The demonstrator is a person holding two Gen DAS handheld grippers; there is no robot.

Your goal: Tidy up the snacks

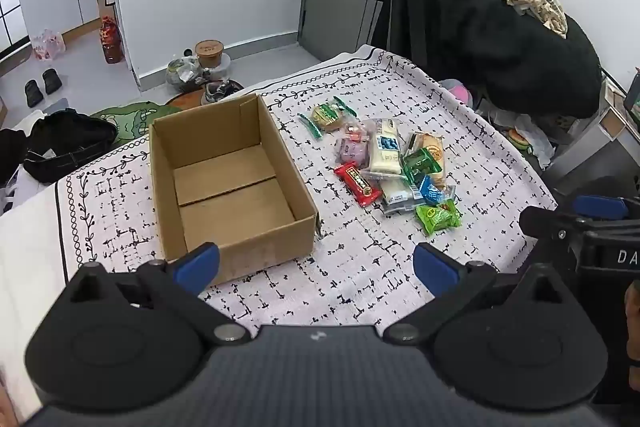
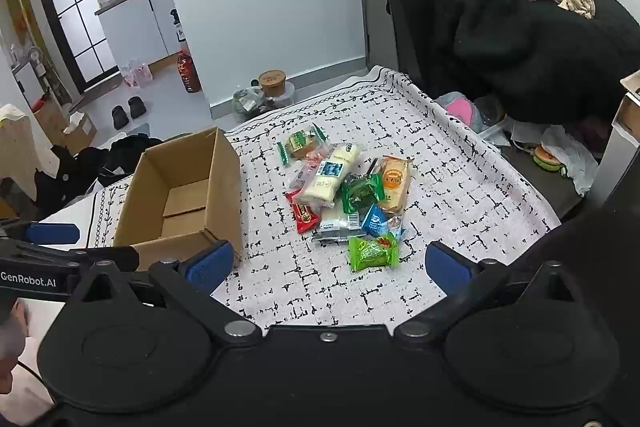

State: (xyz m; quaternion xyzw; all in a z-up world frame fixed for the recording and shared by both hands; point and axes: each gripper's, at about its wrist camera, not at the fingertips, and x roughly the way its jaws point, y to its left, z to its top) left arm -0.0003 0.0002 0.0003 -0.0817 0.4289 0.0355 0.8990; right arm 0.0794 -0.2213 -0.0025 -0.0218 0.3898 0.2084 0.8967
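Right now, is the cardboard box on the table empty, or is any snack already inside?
Empty. The cardboard box stands open at the top, and only its bare brown floor shows. All the snack packets lie outside it on the tablecloth.

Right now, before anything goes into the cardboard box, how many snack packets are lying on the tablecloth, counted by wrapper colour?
Green packets: 3
White packets: 2
Pink or purple packets: 2, one of them partly covered
Red packet: 1
Blue packet: 1
Orange packet: 1
Total: 10
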